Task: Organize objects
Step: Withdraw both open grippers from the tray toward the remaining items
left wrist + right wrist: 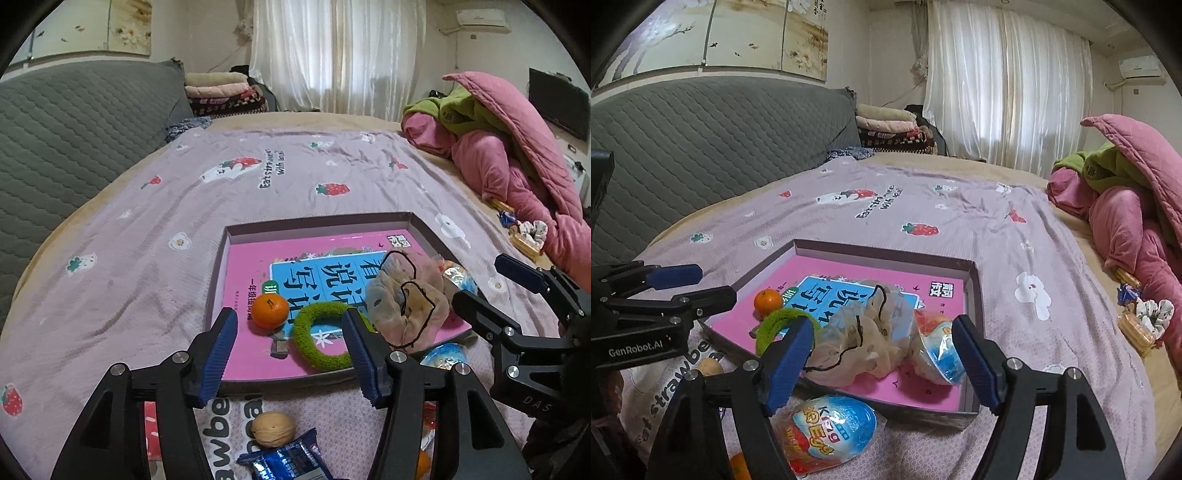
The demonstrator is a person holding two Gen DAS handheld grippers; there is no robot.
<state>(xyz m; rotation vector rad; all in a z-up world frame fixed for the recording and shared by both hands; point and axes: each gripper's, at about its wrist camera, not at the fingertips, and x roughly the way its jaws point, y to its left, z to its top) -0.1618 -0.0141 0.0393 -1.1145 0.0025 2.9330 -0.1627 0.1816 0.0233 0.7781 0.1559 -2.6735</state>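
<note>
A shallow box (pixel 317 221) (pixel 886 253) lies on the bed with a pink book (pixel 251 266) (pixel 849 269) flat inside. On the book rest a tangerine (pixel 270 311) (pixel 768 301), a green fuzzy ring (pixel 314 354) (pixel 775 321), a sheer pouch with black cord (pixel 406 295) (pixel 857 332) and a wrapped toy egg (pixel 938 347). My left gripper (pixel 290 325) is open above the ring, touching nothing. My right gripper (pixel 882 328) is open over the pouch and egg, its pads clear of both.
Before the box lie a walnut (pixel 274 428), a blue snack packet (pixel 291 458) and a second toy egg (pixel 831 424). A pink quilt pile (pixel 517 158) fills the right side, with snacks and a scrunchie (pixel 1145 321) beside it. A grey padded headboard (pixel 74 122) runs along the left.
</note>
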